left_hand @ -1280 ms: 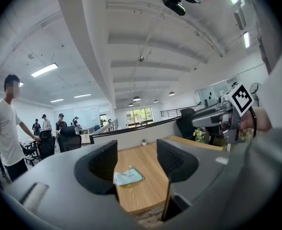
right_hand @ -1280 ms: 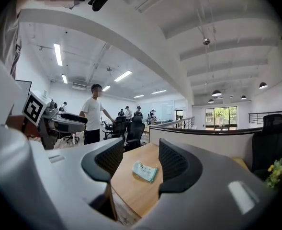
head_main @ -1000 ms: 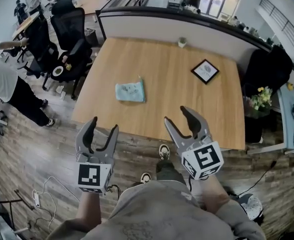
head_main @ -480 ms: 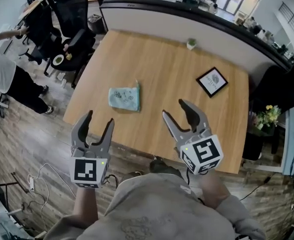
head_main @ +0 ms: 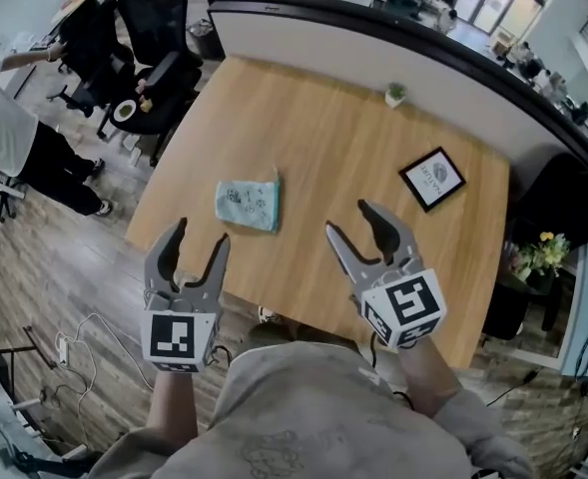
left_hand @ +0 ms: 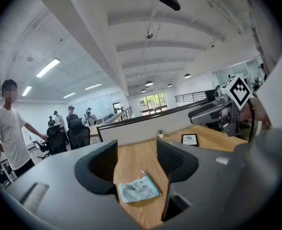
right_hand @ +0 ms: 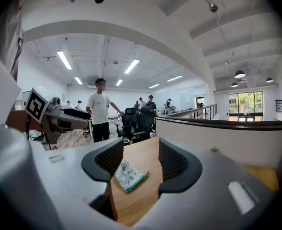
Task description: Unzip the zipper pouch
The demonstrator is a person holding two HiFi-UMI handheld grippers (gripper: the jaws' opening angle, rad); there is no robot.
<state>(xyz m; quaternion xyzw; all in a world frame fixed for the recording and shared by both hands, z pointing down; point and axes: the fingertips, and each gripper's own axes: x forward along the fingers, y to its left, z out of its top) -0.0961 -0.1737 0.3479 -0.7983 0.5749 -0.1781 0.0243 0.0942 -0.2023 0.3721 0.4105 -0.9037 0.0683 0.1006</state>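
Note:
A light blue zipper pouch (head_main: 248, 206) with a small print lies flat on the wooden table (head_main: 353, 158), toward its left side. The left gripper view shows the pouch (left_hand: 138, 191) between and beyond the jaws, and the pouch (right_hand: 129, 175) sits likewise in the right gripper view. My left gripper (head_main: 196, 246) hovers open near the table's front edge, short of the pouch. To its right, my right gripper (head_main: 354, 225) is open over the front of the table. Neither touches the pouch.
A black-framed picture (head_main: 432, 179) lies at the table's right side and a small potted plant (head_main: 395, 94) at its far edge. Behind runs a low partition wall (head_main: 373, 38). Office chairs (head_main: 159, 68) and a standing person (head_main: 14, 148) are at the left.
The head view has shifted forward, so the table and pouch sit lower and closer in the frame. Both grippers stay open in about the same place.

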